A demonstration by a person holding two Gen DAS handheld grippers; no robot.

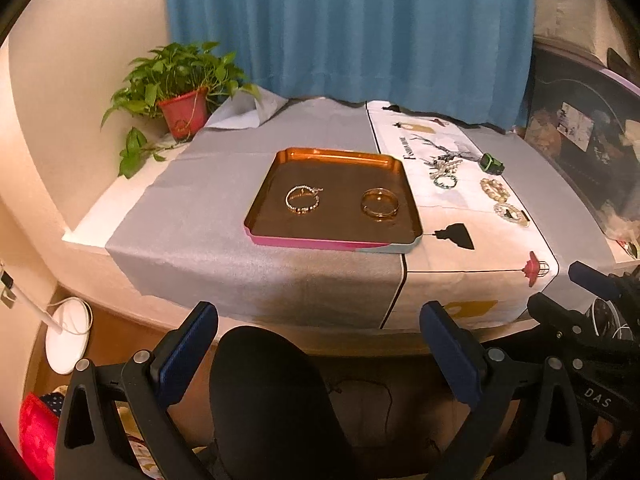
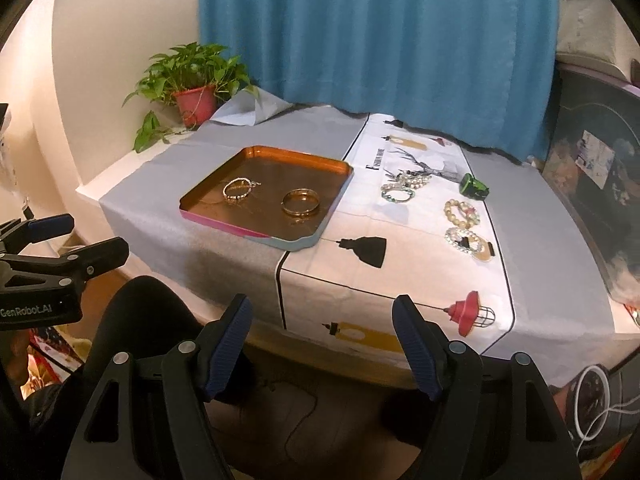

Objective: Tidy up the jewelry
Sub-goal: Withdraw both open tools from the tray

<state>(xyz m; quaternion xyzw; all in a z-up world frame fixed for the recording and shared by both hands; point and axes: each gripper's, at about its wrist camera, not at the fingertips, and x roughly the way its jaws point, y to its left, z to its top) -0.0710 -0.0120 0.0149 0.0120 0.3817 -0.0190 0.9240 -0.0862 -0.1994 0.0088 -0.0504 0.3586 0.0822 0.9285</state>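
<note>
A copper tray (image 1: 340, 156) (image 2: 336, 196) on the table holds a thin beaded bracelet (image 1: 303, 199) (image 2: 239, 190) at left and gold bangles (image 1: 380, 204) (image 2: 301, 201) at right. On the white printed cloth to the right lie a green-beaded bracelet (image 1: 444, 180) (image 2: 397, 196), a pearl cluster (image 2: 408, 181), a cream bead bracelet (image 1: 494, 189) (image 2: 460, 211), a clear bead bracelet (image 1: 509, 213) (image 2: 464, 239) and a green ring box (image 1: 492, 164) (image 2: 474, 186). My left gripper (image 1: 320, 344) and right gripper (image 2: 324, 340) are open and empty, held before the table's near edge.
A potted plant (image 1: 182, 92) (image 2: 196, 88) stands at the back left corner. A blue curtain (image 1: 348, 28) hangs behind. A dark cabinet (image 2: 600, 184) stands to the right. A dark-clothed knee (image 1: 264, 392) sits below the grippers. A white lamp base (image 1: 66, 336) is on the floor.
</note>
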